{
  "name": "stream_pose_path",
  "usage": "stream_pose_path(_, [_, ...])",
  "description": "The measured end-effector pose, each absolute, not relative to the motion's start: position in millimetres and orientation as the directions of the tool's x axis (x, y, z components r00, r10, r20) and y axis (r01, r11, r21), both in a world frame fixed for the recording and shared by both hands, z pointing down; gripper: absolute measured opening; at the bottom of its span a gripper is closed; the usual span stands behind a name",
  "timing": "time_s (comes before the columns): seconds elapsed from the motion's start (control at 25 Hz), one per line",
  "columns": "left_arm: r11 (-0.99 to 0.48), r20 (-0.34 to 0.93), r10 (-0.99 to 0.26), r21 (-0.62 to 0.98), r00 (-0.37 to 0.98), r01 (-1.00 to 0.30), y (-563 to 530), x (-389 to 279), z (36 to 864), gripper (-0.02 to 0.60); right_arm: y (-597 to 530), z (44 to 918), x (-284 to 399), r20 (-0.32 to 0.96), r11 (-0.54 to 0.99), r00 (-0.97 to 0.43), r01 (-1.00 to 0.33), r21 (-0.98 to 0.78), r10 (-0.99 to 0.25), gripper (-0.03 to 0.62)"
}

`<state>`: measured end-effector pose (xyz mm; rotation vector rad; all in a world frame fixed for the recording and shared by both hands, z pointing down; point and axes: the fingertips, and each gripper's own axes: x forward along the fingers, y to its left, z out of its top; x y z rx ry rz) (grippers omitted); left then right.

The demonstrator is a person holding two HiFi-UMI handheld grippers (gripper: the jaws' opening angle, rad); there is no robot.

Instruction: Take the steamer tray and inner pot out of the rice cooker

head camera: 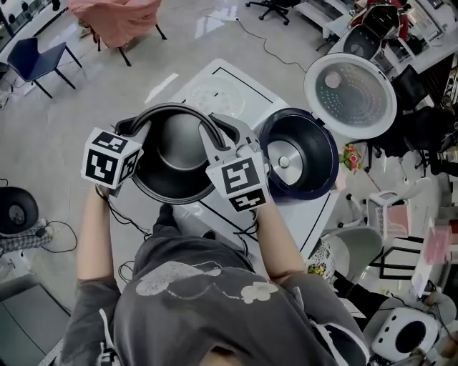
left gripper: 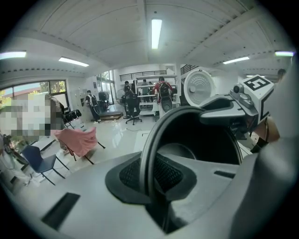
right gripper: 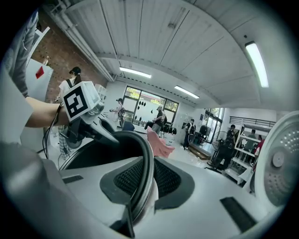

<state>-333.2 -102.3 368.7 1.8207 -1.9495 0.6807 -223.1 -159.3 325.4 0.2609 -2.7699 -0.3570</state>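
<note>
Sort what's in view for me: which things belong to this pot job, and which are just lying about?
Job:
- pot, gripped at its rim by left gripper and right gripper
- open cooker, lid raised
- pale disc on table, possibly the steamer tray

Lying about:
- pink-draped chair
- blue chair
- white cooker, bottom right

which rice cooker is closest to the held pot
The dark blue rice cooker with its lid up, right beside the inner pot; the others stand farther off.
</note>
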Motion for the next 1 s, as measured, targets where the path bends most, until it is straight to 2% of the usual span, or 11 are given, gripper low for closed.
stream_pose_path(1.0, [-0.14, 0.724, -0.673, 0.077, 0.152, -0.987, -150, -386, 483, 0.046, -202, 437, -274, 0.54, 0.958, -0.793, -0.266, 0.109, -0.282, 0.089])
